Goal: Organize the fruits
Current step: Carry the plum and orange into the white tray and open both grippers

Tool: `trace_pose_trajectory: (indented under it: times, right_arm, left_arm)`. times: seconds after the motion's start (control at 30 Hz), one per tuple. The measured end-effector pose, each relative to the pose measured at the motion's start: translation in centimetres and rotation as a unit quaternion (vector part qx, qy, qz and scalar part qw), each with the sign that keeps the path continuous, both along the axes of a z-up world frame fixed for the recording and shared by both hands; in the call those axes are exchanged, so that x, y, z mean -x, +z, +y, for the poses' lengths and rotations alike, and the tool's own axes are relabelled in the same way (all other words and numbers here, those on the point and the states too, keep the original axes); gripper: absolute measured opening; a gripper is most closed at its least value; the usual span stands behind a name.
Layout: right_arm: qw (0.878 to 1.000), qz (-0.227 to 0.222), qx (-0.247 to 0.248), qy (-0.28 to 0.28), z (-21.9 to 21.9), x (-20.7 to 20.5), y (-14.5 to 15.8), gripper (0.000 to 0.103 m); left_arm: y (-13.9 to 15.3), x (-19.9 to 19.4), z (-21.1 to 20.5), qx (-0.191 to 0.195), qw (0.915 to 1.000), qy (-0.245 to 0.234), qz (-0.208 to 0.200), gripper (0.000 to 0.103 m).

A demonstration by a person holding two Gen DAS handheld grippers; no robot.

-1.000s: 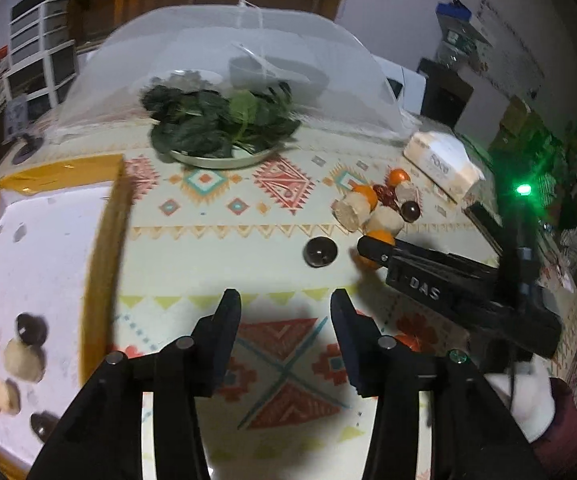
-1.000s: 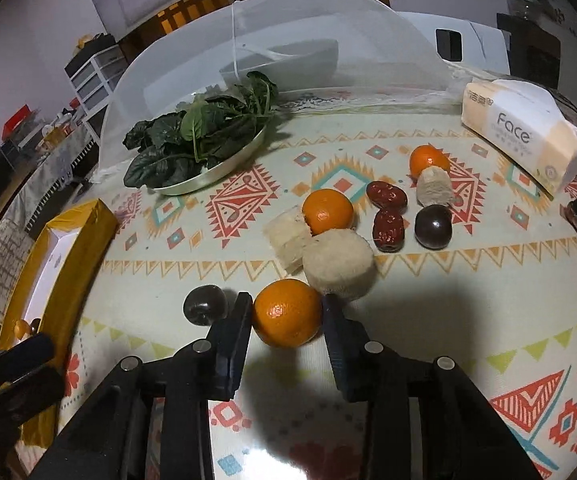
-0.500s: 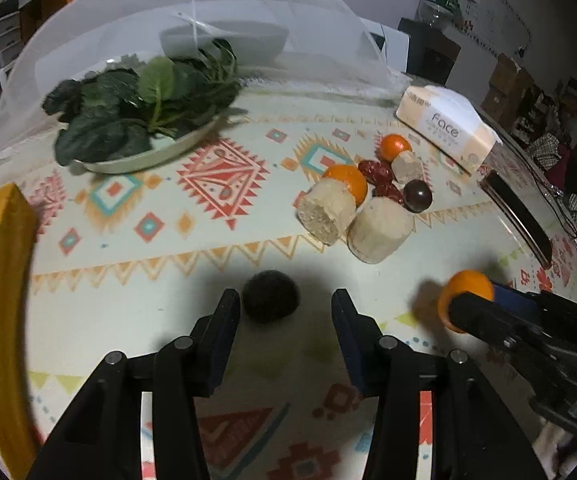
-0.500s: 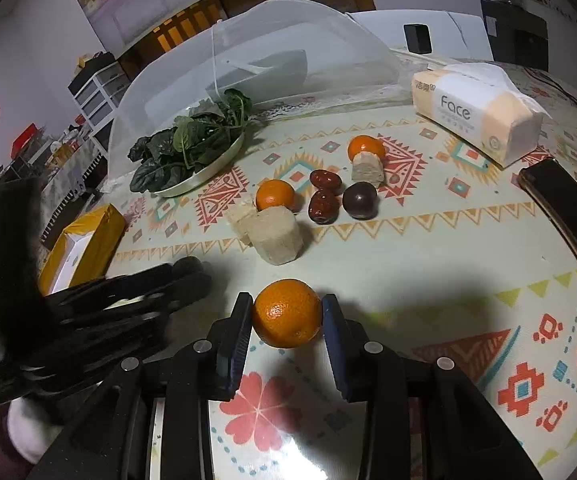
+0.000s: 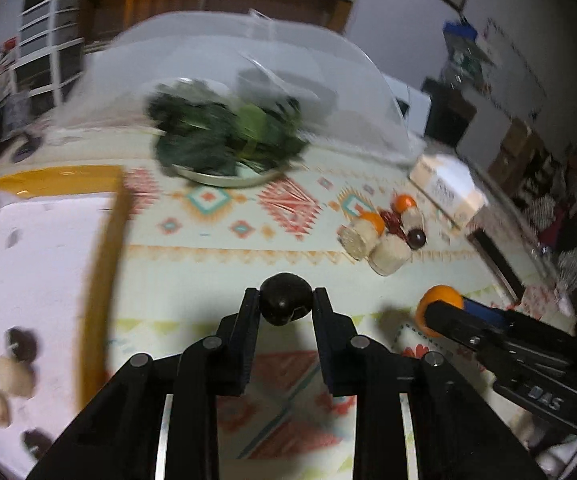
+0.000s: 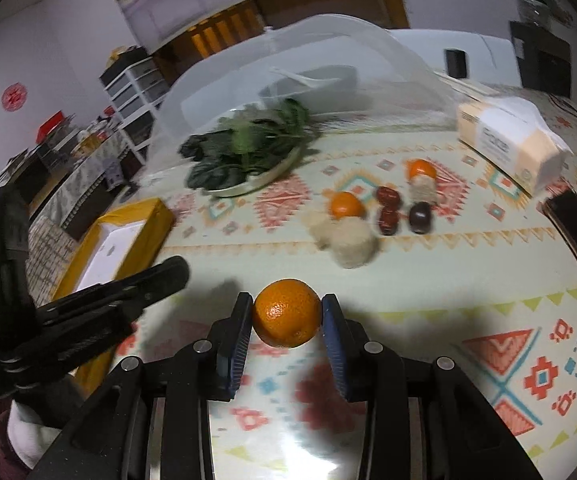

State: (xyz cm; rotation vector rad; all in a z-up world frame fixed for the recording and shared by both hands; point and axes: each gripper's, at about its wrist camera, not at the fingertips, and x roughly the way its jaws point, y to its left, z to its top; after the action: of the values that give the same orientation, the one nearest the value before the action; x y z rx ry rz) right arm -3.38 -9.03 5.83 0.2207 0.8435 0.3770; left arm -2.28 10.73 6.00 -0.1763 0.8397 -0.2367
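Left gripper (image 5: 285,307): we see it raised over the patterned tablecloth (image 5: 224,248), pinching a dark round fruit (image 5: 285,305).
Right gripper (image 6: 287,314): clamped on an orange (image 6: 287,313), also lifted.
Yellow tray (image 5: 100,240): left, holding sorted fruit; its near end is cut off.
Remaining fruit pile (image 6: 372,216): blurred, beside the tissue pack (image 6: 508,144).

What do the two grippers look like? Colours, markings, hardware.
Both are matte black with two flat parallel fingers on angular linkage arms with silver pivot screws. The left gripper has ribbed black pads; its body also shows in the right wrist view. The right gripper has ribbed blue pads, and from the left wrist view its housing bears raised "DAS" lettering. No cables visible.
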Motion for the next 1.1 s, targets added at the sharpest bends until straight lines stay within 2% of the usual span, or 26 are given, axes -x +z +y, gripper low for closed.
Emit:
trace_pose_trajectory:
  times: [0.13,0.27,0.4,0.53,0.73,0.83,0.97,1.03,1.1]
  right_arm:
    - [0.999,-0.011,-0.002,0.037,3.9,0.6,1.3,0.038]
    - [0.996,-0.015,-0.009,0.090,9.2,1.0,2.5,0.038]
    - [0.989,-0.020,-0.009,0.148,15.2,1.6,3.2,0.038]
    - [0.980,-0.017,0.008,0.197,20.8,2.1,2.7,0.038]
    - [0.971,0.002,0.050,0.234,26.1,2.1,-0.2,0.038]
    - [0.969,0.005,0.066,0.238,27.0,1.9,-1.3,0.038]
    - [0.968,-0.004,0.075,0.238,27.6,1.9,-1.7,0.039]
    - [0.968,-0.005,0.072,0.239,27.6,1.9,-1.8,0.041]
    - [0.969,-0.009,0.071,0.238,27.5,1.8,-1.6,0.049]
  left_arm:
    - [2.0,2.2,5.4,0.011,0.9990,0.042,-0.011,0.026]
    - [2.8,3.4,11.4,-0.004,0.9951,0.098,-0.013,0.026]
    - [2.2,2.8,16.9,-0.016,0.9891,0.146,0.010,0.026]
    - [0.5,1.6,20.9,-0.005,0.9842,0.173,0.037,0.026]
    - [-1.9,0.3,23.9,0.025,0.9790,0.191,0.068,0.026]
    - [-2.4,0.3,24.6,0.042,0.9781,0.190,0.073,0.028]
    - [-2.2,0.7,24.8,0.062,0.9779,0.188,0.066,0.045]
    - [-1.8,0.8,24.8,0.067,0.9777,0.190,0.061,0.049]
    - [-1.4,1.1,24.8,0.072,0.9773,0.191,0.057,0.054]
